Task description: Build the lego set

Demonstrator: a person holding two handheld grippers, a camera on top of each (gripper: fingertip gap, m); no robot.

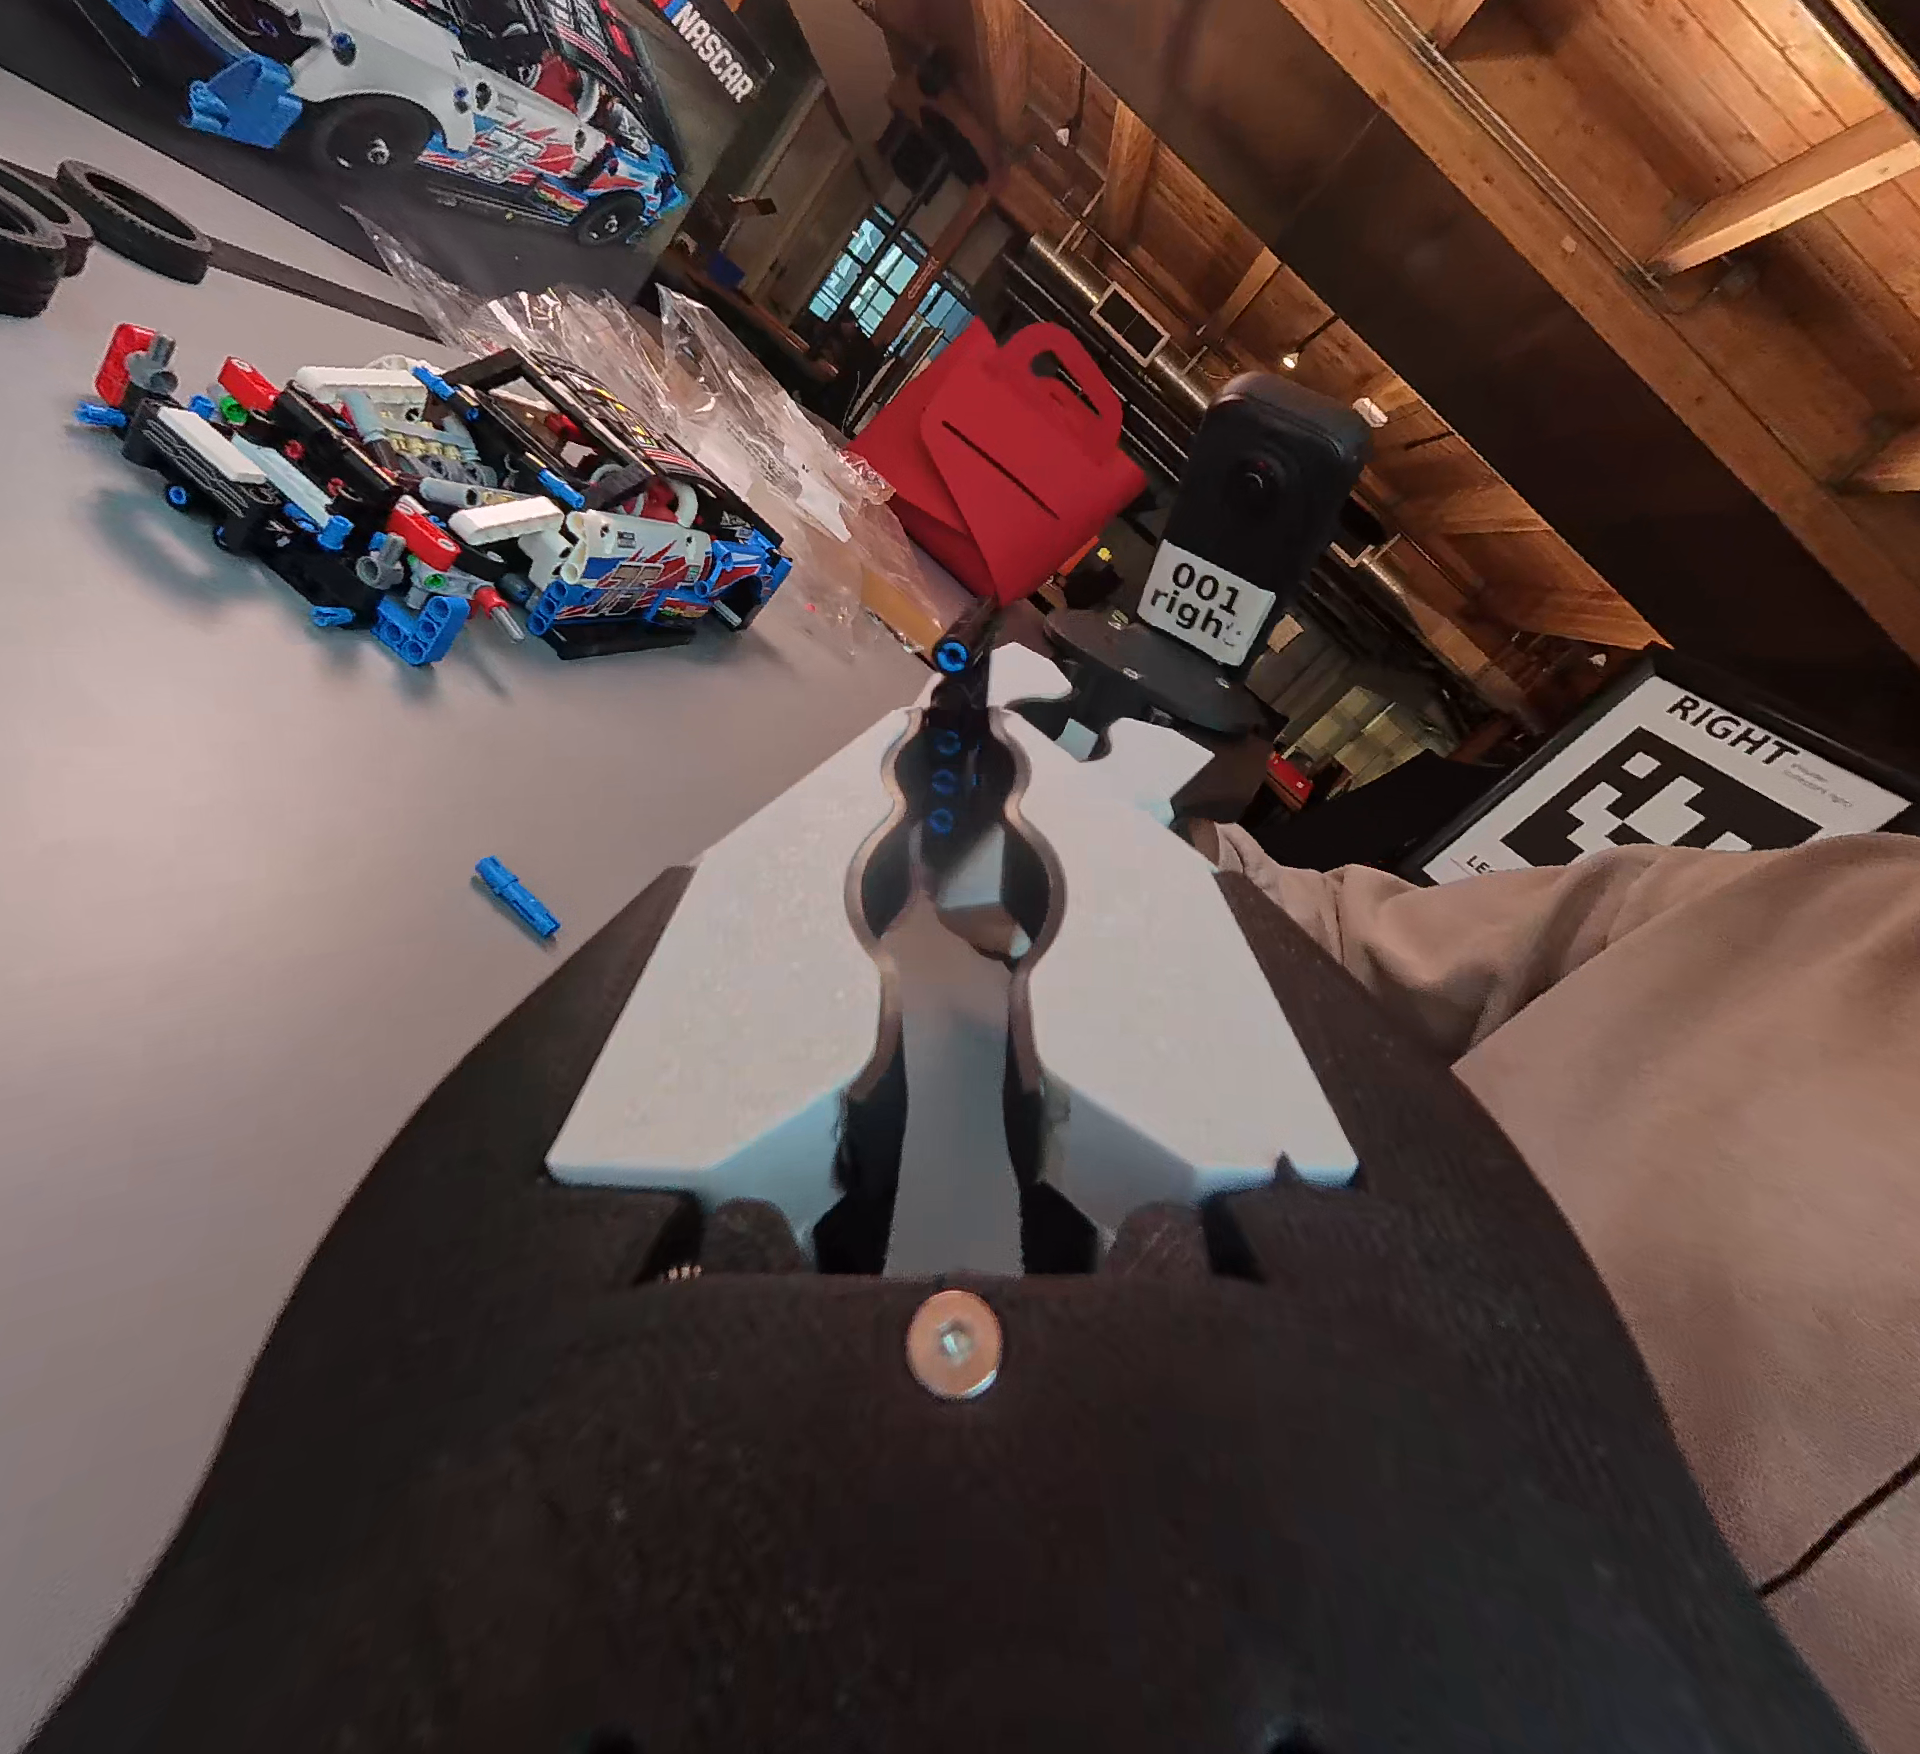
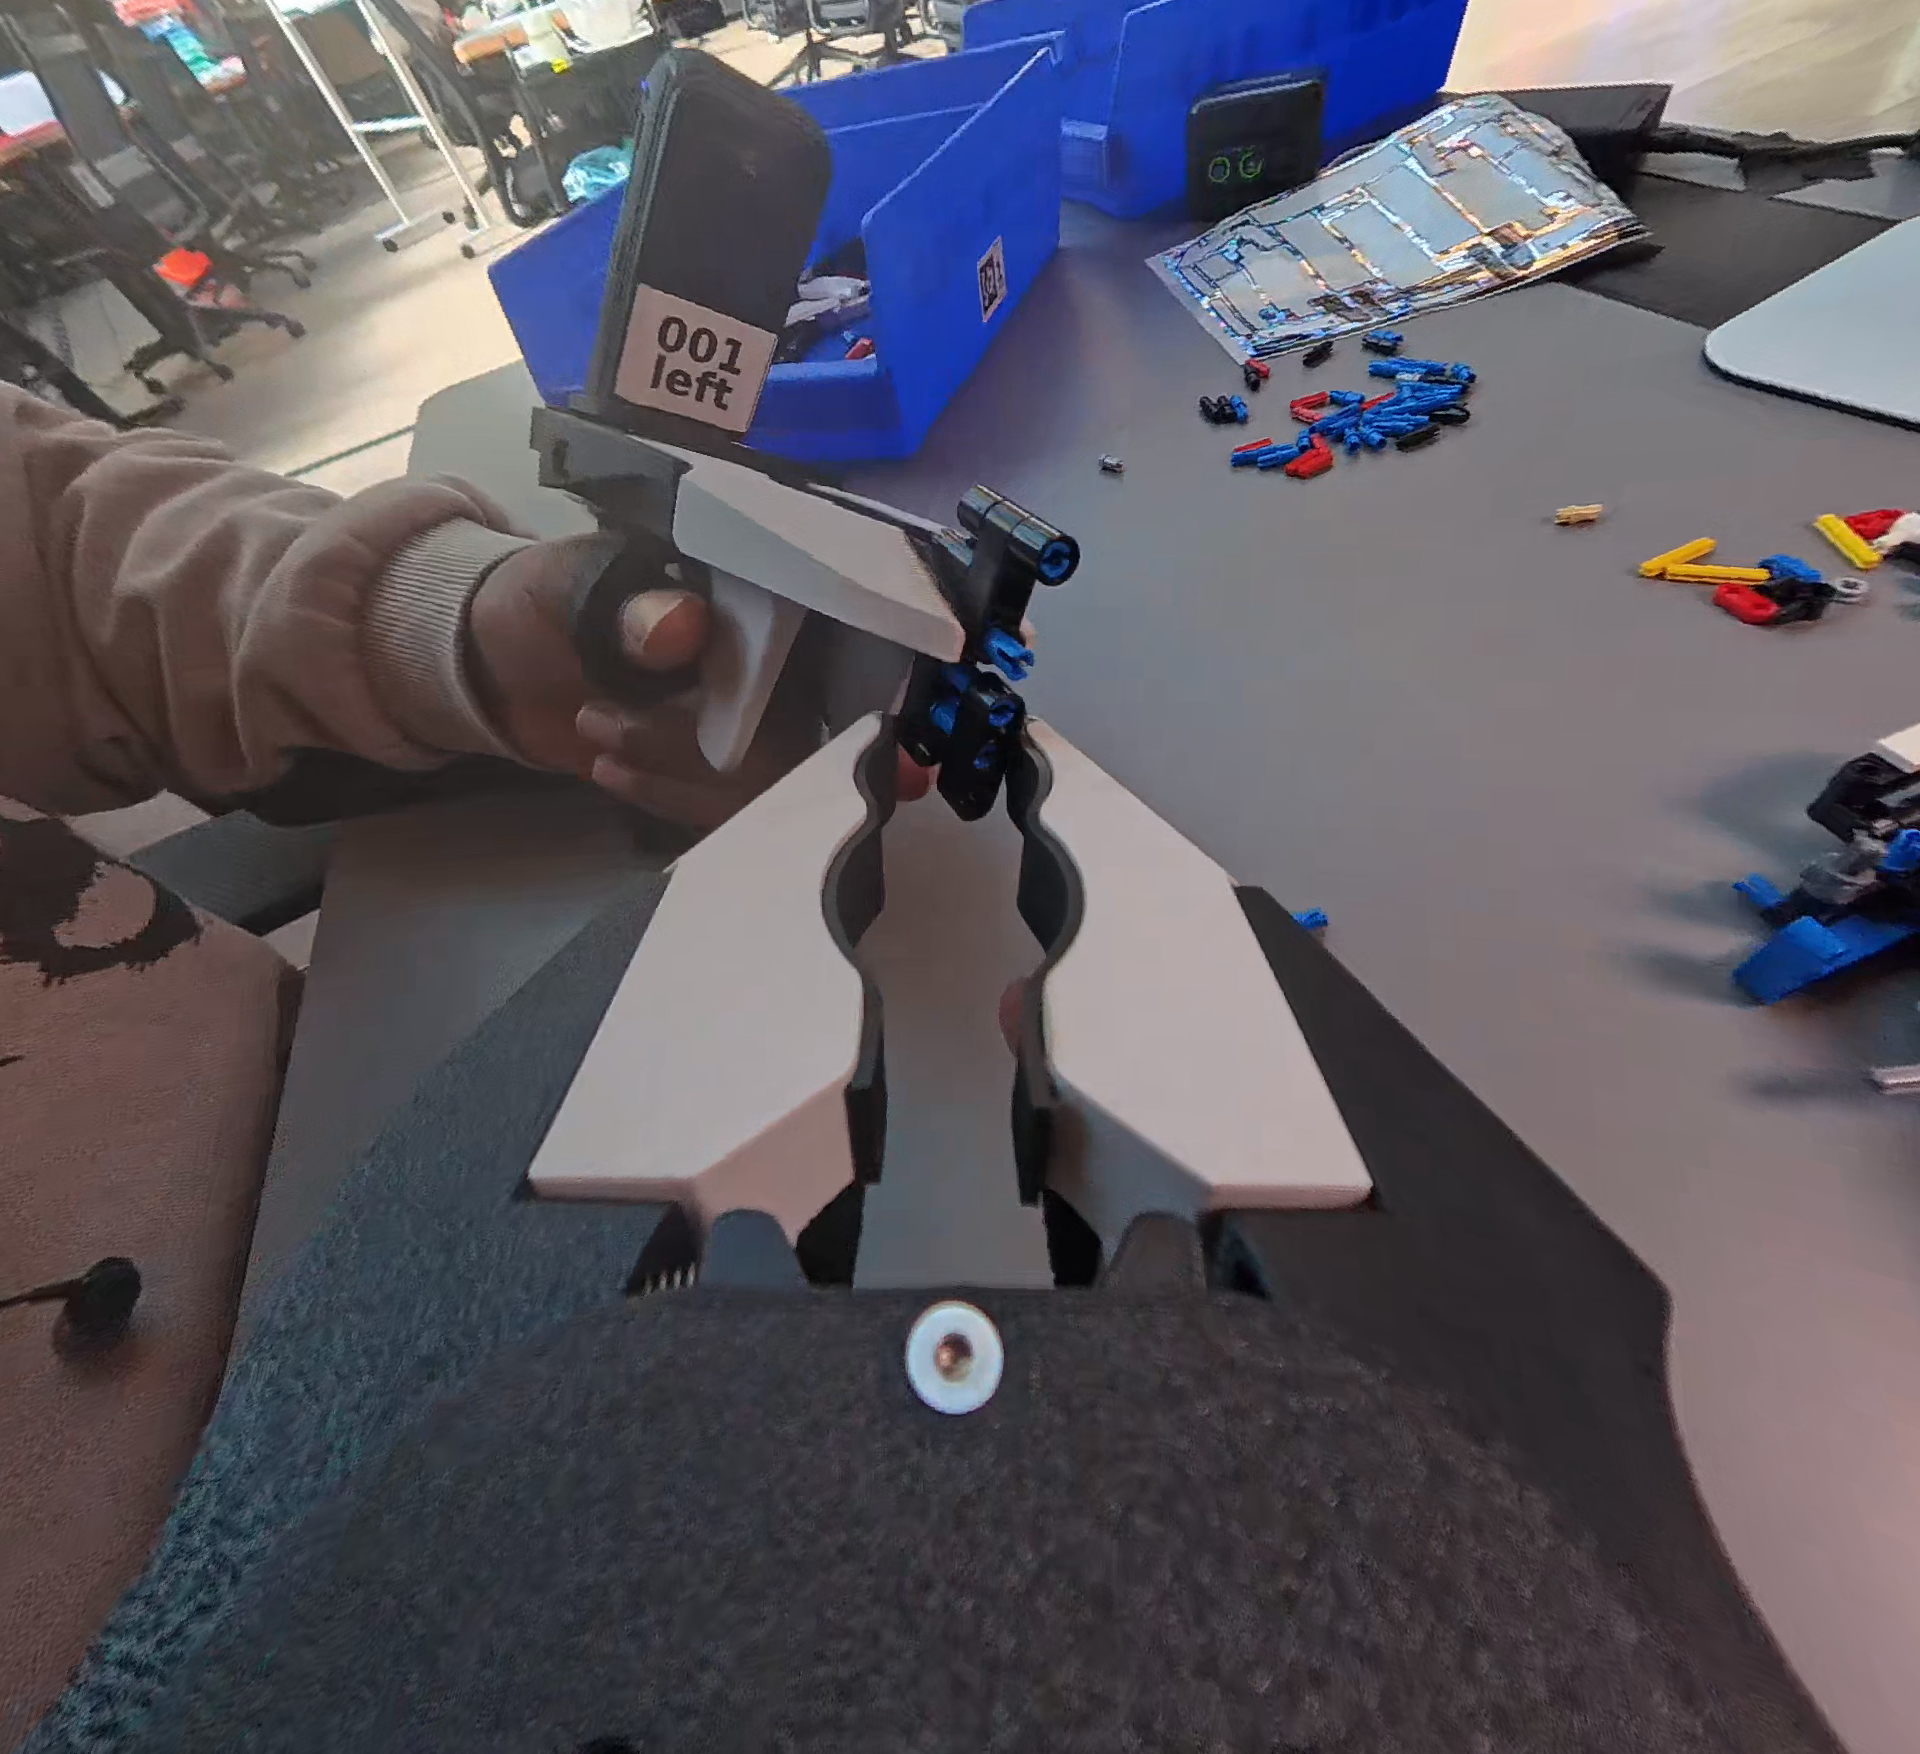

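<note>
Above the table [image 2: 1351, 769], two grippers apparently pinch one black-and-blue assembly [image 2: 977, 665].

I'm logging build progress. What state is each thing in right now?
Left claw: shut on the black-and-blue subassembly.
Right claw: shut on its lower end.
Black-and-blue subassembly: held in the air by both claws.
Lego car: partly built, resting on the table.
Loose blue pin: lying flat on the table.
Tyres: unmounted, lying on the table.
Blue bin: open, with parts inside.
Instruction booklet: lying open.

Black-and-blue lego assembly [image 2: 971, 717] pinched between right tongs [image 2: 956, 774] and left tongs [image 2: 951, 608].
</note>
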